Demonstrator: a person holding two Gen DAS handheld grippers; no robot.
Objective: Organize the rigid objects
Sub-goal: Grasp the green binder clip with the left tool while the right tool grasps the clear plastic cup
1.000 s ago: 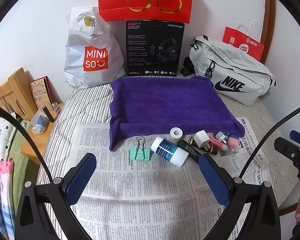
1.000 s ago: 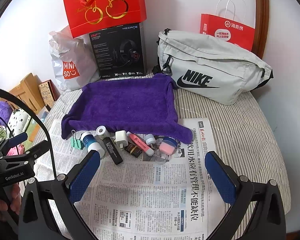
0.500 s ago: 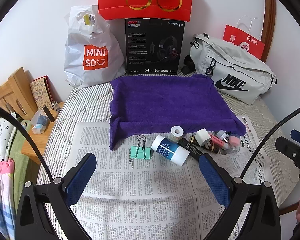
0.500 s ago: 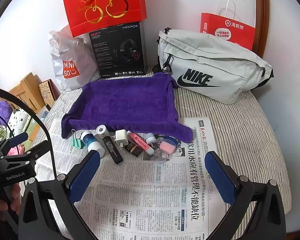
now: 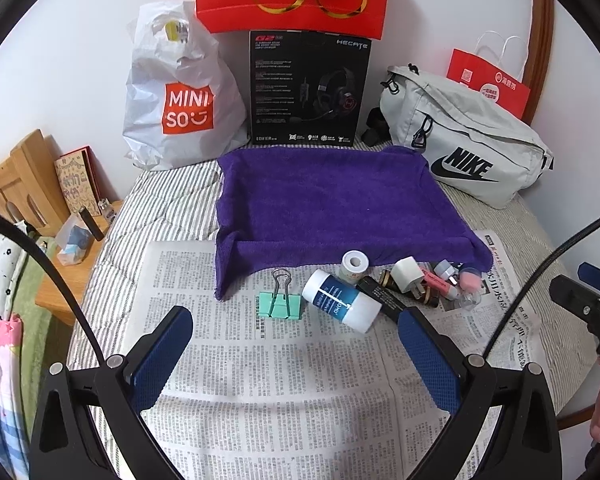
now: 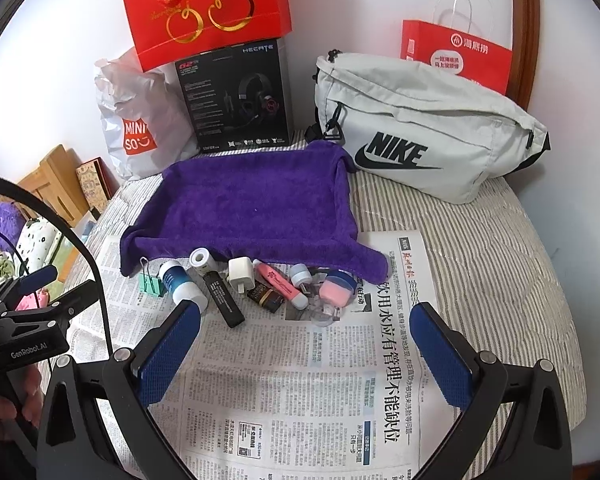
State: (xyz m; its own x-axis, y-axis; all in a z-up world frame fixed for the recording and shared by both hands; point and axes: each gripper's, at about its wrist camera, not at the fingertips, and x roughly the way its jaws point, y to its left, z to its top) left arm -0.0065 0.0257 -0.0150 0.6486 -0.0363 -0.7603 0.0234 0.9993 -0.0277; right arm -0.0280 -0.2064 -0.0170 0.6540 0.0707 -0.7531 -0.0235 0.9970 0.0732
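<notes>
The left gripper (image 5: 290, 354) has its two blue-padded fingers spread wide with nothing between them, hovering above the printed newspaper (image 5: 268, 392) without touching any item. The right gripper (image 6: 306, 350) is likewise wide open and empty over the same newspaper, its left pad near the lying bottle.

Just ahead of both grippers, a row of small rigid objects lies on the paper along the near edge of a purple terry towel (image 5: 332, 200). From left to right in the right wrist view: one mint-green binder clip (image 6: 151, 283) with wire handles; one white cylindrical bottle with a blue label (image 6: 182, 282), on its side; one small white roll (image 6: 201, 259), standing just beside the towel's edge; one flat black rectangular bar (image 6: 224, 299); one white cube-shaped plug adapter (image 6: 242, 273); one small dark brown box (image 6: 267, 297); one pink tube with a white cap (image 6: 282, 283); one small white-and-blue capped container (image 6: 301, 276); and one pink case with a blue lid (image 6: 336, 290), lying against a clear plastic piece whose shape cannot be made out. Most of these touch or nearly touch their neighbours.

The towel is bare. Behind it stands one black headset box (image 5: 310, 88) and one grey Nike waist bag (image 5: 464, 140).
</notes>
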